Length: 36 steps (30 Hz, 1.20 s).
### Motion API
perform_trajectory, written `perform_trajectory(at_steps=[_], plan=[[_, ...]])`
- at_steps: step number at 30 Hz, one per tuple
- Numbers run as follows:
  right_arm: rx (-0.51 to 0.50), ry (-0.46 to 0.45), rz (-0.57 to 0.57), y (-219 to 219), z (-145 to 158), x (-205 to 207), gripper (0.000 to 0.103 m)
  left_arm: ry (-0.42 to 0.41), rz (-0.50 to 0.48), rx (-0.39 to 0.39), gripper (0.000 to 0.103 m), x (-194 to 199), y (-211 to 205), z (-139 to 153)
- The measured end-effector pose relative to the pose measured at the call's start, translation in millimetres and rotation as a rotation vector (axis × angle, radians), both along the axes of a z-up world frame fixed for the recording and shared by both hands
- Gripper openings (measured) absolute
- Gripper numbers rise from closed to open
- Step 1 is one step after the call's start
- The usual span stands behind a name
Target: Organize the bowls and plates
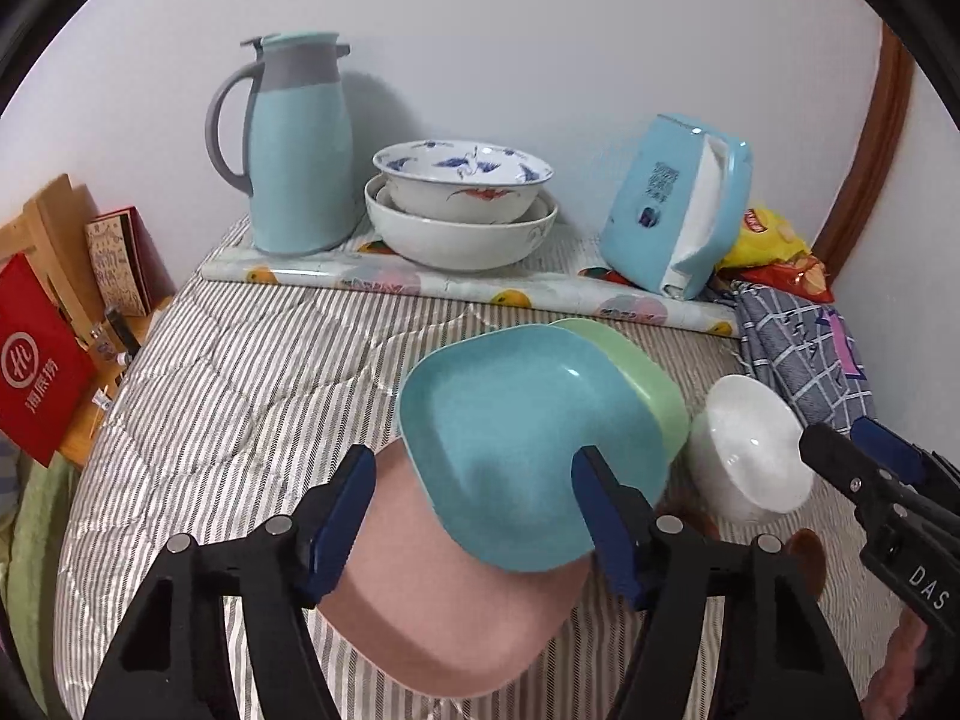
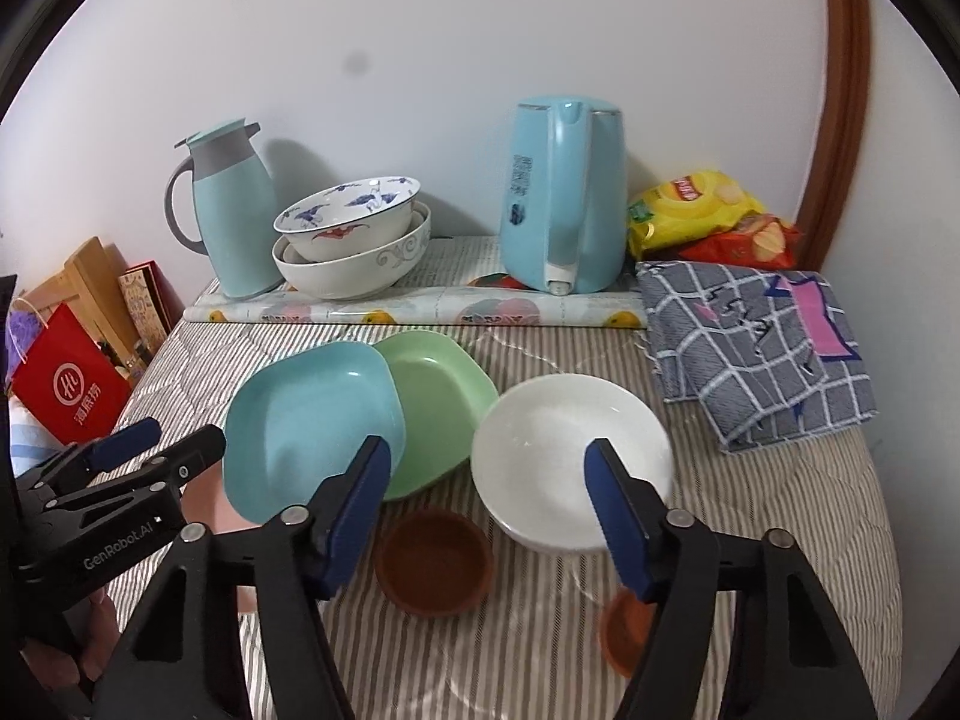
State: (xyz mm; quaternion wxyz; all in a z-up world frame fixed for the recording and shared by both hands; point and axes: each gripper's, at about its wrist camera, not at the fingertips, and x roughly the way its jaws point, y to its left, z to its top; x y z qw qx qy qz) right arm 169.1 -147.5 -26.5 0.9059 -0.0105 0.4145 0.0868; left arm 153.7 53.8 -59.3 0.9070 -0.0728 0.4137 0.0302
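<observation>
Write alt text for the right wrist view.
The open right gripper hovers over a white bowl on a striped bedcover, beside overlapping blue and green plates and a brown dish. Behind stand stacked bowls, a kettle and a thermos jug.

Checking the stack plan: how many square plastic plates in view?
3, overlapping: pink plate lowest and nearest, blue plate on it, green plate behind the blue. More may hide underneath.

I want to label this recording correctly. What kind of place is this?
Probably a bedroom or small living room, not a kitchen: the dishes lie on a grey striped quilted bedcover, with a folded checked grey cloth and a yellow crisp bag beside them.
</observation>
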Motion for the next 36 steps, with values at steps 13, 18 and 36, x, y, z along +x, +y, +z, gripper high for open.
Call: perform_trajectory(at_steps=[13, 18, 36], plan=[[-0.001, 0.099, 0.072, 38.6, -42.3, 40.4, 0.054, 0.052, -0.007, -0.014, 0.048, 40.4, 20.5, -31.4], [-0.012, 0.119, 0.085, 46.9, -53.2, 50.3, 0.053, 0.062, -0.017, -0.029, 0.048, 56.5, 23.2, -40.1], [-0.057, 0.246, 0.126, 68.7, -89.5, 68.7, 0.016, 0.100, -0.026, -0.095, 0.015, 87.2, 34.9, -63.5]])
